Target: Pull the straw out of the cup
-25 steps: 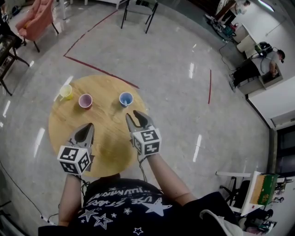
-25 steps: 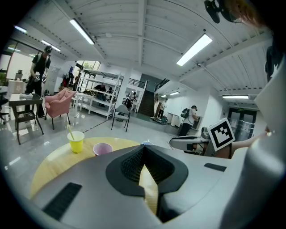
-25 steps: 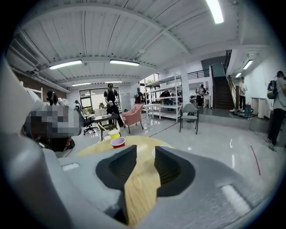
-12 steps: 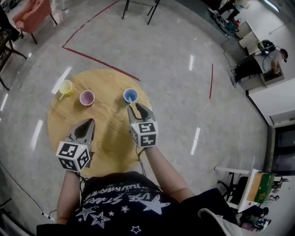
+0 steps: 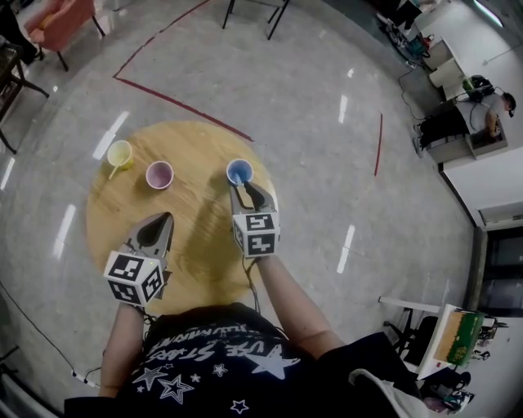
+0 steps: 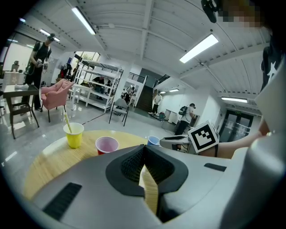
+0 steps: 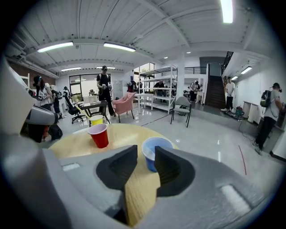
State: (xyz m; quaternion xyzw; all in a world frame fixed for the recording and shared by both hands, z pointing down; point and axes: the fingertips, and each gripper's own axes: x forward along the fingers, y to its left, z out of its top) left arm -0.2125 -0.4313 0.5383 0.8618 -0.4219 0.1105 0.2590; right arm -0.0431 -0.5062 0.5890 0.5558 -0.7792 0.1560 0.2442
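Three cups stand on a round wooden table [image 5: 196,245]. The yellow cup [image 5: 119,153] [image 6: 74,134] at the far left holds a yellow straw [image 6: 67,121] that leans out to the left. A red cup [image 5: 159,174] [image 7: 99,134] stands beside it. The blue cup [image 5: 239,171] [image 7: 154,152] is near the table's right edge, and a pale streak shows inside it. My right gripper [image 5: 248,189] [image 7: 145,154] points at the blue cup, its tips just short of it. Its jaws are closing with nothing between them. My left gripper [image 5: 163,219] [image 6: 144,147] hovers over the table's near left, shut and empty.
The blue cup sits close to the table's far right rim. Grey polished floor with red tape lines [image 5: 176,102] surrounds the table. A pink armchair [image 5: 61,16] and a black chair [image 5: 249,8] stand beyond it. People work at desks [image 5: 458,122] at the far right.
My right gripper has moved forward and down until its tips are just short of the blue cup. The left gripper has shifted slightly forward and stayed shut.
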